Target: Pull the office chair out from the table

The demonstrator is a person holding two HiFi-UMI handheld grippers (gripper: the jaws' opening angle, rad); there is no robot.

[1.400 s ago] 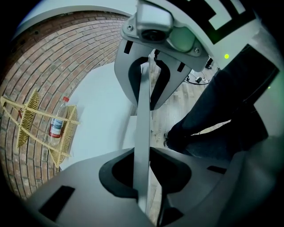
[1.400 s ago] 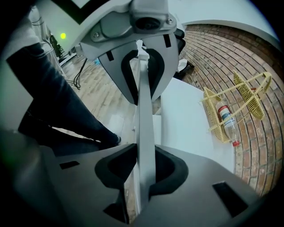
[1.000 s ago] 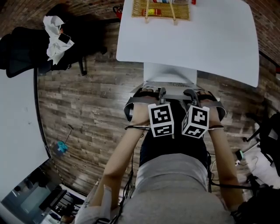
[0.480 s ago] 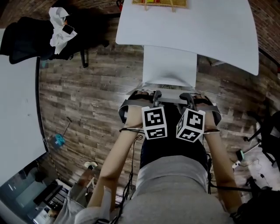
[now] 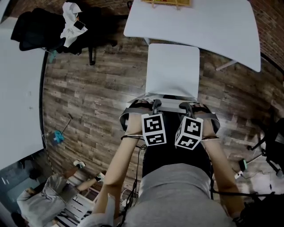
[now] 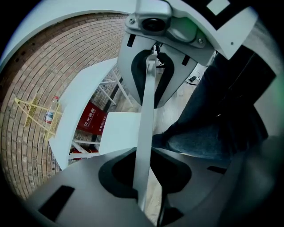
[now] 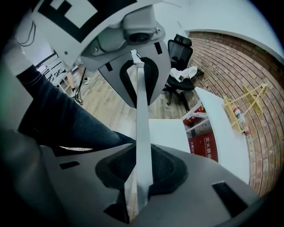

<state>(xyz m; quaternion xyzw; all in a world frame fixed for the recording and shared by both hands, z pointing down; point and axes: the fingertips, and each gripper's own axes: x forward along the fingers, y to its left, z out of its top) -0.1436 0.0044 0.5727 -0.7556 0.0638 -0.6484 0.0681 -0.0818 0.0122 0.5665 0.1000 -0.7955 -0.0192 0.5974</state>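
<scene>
Since 1 second ago the white office chair (image 5: pixel 172 71) has come back out from under the white rectangular table (image 5: pixel 222 35). Then only a strip of its seat showed past the table's near edge. Now almost the whole square seat lies bare over the floor, and both grippers have come back with it. A crouching person in grey (image 5: pixel 40 206) has also come into the lower left corner.

Nearest, the wearer's dark trousers (image 6: pixel 208 128) stand close behind the chair's thin white backrest (image 5: pixel 171 97). The left gripper (image 5: pixel 155 105) is clamped on the backrest's top edge, pads against both faces. The right gripper (image 5: pixel 184 107) grips the same edge just beside it, its jaws closing on the panel. To the right, black stand legs (image 5: pixel 266 142) rest on the floor near the chair. To the left, a small blue-headed tool (image 5: pixel 57 137) lies well apart from it, beside a second white desk (image 5: pixel 20 97). Farther off, a black office chair (image 5: pixel 49 29) draped with a white cloth (image 5: pixel 71 22) stands near the table's left corner. A yellow wicker tray (image 5: pixel 166 2) sits at the table's far edge.

The white chair's seat faces the table, its back toward the wearer. The backrest's long edge runs left to right, roughly parallel with the table's near edge.

Grey-brown wood planks (image 5: pixel 93 93) cover the floor, and a red brick wall (image 6: pixel 57 57) stands behind the table.
</scene>
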